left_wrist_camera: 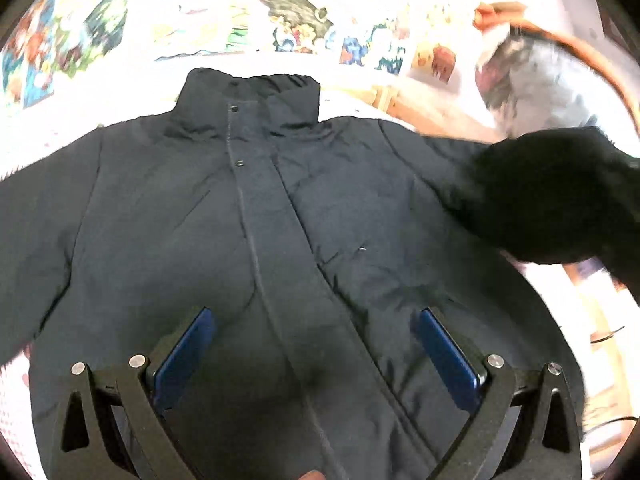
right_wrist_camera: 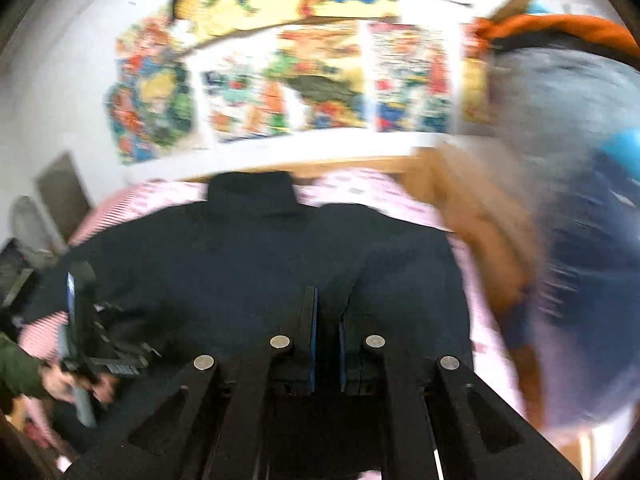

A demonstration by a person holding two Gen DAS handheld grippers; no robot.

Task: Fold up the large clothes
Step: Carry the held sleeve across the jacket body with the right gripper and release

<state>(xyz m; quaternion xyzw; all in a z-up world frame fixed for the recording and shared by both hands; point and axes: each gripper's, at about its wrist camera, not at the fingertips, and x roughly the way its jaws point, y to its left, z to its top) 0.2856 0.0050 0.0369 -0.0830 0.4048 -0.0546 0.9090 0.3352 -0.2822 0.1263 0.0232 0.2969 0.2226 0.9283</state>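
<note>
Two tongs hung over a dark jacket [left_wrist_camera: 248, 216] spread front-up on the pink-patterned bed [right_wrist_camera: 360, 188], collar away from both cameras, its long axis running collar to hem. Left tongs [left_wrist_camera: 316, 344] stood wide apart above the lower front, holding nothing. Right tongs [right_wrist_camera: 326, 344] were pressed together; dark cloth seemed pinched between, probably the sleeve [left_wrist_camera: 552, 196] raised at the right side. No readable writing showed.

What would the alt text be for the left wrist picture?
A dark jacket lies front-up on a pale bed, collar toward a poster-covered wall. The left gripper hovers open above its lower front; one sleeve is lifted at the right.
</note>
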